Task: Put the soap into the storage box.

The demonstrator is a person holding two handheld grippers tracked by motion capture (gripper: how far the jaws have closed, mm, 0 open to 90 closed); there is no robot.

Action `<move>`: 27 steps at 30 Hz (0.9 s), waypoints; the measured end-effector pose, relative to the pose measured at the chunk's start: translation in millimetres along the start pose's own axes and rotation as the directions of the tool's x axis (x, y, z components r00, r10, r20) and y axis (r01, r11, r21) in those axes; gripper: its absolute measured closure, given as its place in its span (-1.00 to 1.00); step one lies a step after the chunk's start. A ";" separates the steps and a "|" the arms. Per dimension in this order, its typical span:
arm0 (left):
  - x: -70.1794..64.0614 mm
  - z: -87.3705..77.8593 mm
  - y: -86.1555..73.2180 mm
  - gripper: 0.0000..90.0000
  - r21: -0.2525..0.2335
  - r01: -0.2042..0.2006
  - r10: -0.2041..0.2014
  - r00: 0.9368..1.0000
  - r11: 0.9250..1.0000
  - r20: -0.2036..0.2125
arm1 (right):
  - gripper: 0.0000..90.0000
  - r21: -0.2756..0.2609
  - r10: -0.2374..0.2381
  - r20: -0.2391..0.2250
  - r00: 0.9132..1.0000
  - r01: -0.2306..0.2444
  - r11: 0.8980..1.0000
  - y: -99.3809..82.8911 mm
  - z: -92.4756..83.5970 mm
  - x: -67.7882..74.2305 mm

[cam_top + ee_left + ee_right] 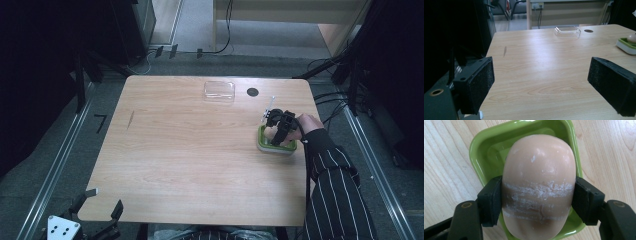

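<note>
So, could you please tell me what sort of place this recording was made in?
Probably a lab or recording workspace, not a home: a bare wooden table stands between metal floor rails, with loose cables trailing behind, and dark equipment stands at the sides.

Black pinstriped sleeve [336, 185], blk foam-padded claws

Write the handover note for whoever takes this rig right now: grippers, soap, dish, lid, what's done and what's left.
Right hand-held gripper: shut on the bar of soap, pads pressing both its sides, over the green soap dish near the right edge of the table.
Left hand-held gripper: open, holding nothing, at the near left corner of the table.
Clear lid: lies by itself at the far side of the table, next to a dark round hole.
Done: soap gripped.
Left: whether the soap is going into the dish or coming out cannot be told from here; the lid is untouched and probably comes after.
</note>
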State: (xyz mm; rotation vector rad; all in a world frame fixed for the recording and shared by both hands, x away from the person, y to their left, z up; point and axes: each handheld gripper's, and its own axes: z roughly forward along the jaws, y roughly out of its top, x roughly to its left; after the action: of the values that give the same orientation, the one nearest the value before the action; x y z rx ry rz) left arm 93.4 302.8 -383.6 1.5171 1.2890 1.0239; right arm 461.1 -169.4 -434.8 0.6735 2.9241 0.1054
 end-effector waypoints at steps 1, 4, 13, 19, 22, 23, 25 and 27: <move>0.0 -0.1 -0.1 -0.84 -0.001 0.001 -0.001 1.000 1.000 0.000 | -0.27 -0.004 -0.009 0.001 1.000 0.009 1.000 0.0 0.7 -0.7; 0.1 -0.6 -0.3 -0.84 -0.001 0.002 -0.002 1.000 1.000 -0.001 | -0.27 -0.014 -0.015 -0.010 1.000 0.015 1.000 0.7 3.0 -0.6; 0.5 -2.4 -0.8 -0.84 0.002 0.003 -0.003 1.000 1.000 -0.009 | -0.27 -0.011 -0.041 -0.014 0.999 0.041 0.999 0.5 8.3 -2.4; 0.8 -3.1 -1.1 -0.84 0.000 0.003 -0.003 1.000 1.000 -0.010 | -0.27 -0.021 -0.063 -0.015 0.998 0.062 0.998 1.4 9.9 -2.0; 0.8 -3.2 -1.1 -0.84 0.000 0.003 -0.003 1.000 1.000 -0.011 | -0.27 -0.025 -0.061 -0.018 0.998 0.060 0.998 1.2 10.1 -2.3; 0.7 -3.2 -1.0 -0.84 0.001 0.002 -0.002 1.000 1.000 -0.011 | -0.27 -0.028 -0.063 -0.018 0.998 0.062 0.998 1.0 10.2 -2.5; 0.7 -3.2 -1.0 -0.84 0.001 0.002 -0.002 1.000 1.000 -0.011 | -0.27 -0.030 -0.063 -0.019 0.998 0.062 0.998 0.7 10.3 -3.1; 0.7 -3.2 -1.0 -0.84 0.001 0.002 -0.002 1.000 1.000 -0.011 | -0.28 -0.031 -0.063 -0.018 0.998 0.063 0.998 0.6 10.5 -3.2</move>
State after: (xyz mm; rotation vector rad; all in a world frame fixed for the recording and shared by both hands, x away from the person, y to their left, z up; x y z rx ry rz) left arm 90.2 303.9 -383.6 1.5126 1.2983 1.0317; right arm 465.7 -169.9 -444.8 0.5784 2.9523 0.1504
